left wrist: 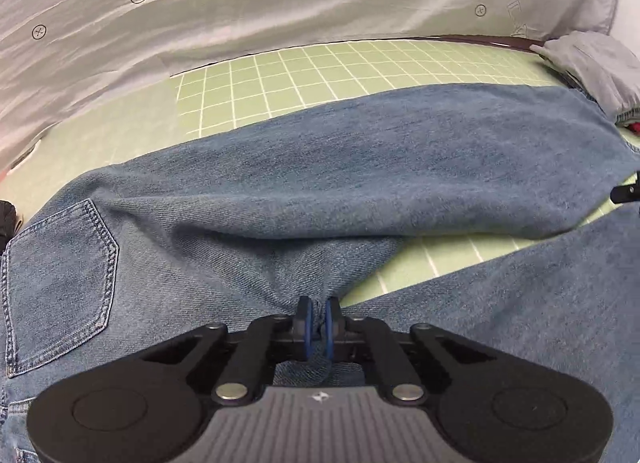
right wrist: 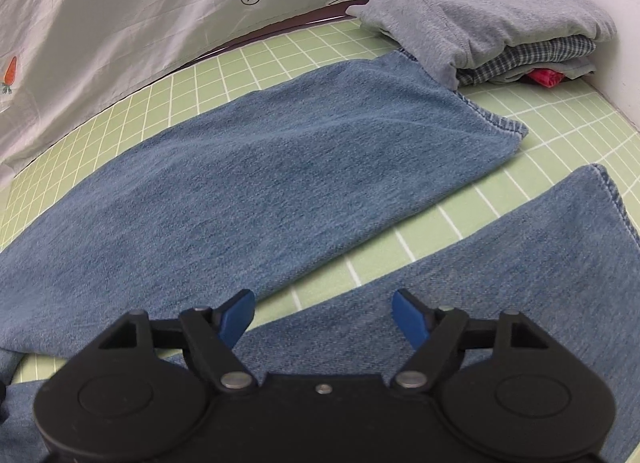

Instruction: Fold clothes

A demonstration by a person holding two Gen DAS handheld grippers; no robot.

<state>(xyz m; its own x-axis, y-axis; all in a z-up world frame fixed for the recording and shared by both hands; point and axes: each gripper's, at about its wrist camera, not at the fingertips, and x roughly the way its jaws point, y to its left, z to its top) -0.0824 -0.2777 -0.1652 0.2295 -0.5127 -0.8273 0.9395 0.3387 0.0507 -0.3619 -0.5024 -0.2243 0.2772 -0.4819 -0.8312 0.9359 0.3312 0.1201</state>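
**Jeans spread on mat, crotch pinched by left gripper**

On the green grid mat (left wrist: pixel 304 75), a pair of blue jeans (left wrist: pixel 360 167) lies spread flat, back side up; a back pocket (left wrist: pixel 60 283) shows at the left in the left wrist view. Legs run toward the mat's far right end, splayed apart w/ a wedge of bare mat between them.

Left gripper (left wrist: pixel 318 321): clenched on the jeans at the crotch, where the 2 legs meet. Blue pads nearly touching, a small fold of denim bunched between them; creases fan out from the pinch.

Right gripper (right wrist: pixel 324 317): released, blue fingertips (right wrist: pixel 238 317) spread wide, nothing between them. It hangs over the inner edge of the near leg (right wrist: pixel 500 283), close to the gap; contact w/ the cloth can't be told. Far leg (right wrist: pixel 280 167) lies smooth, its hem (right wrist: pixel 500 123) near the mat's far right corner.

At that corner, a stack of folded clothes (right wrist: pixel 500 23): grey piece on top, checked one under it, sth red at the bottom. The far leg's hem corner touches or slips under the stack.

Along the mat's far edge, a pale printed sheet (left wrist: pixel 200 23) w/ carrot and arrow motifs.
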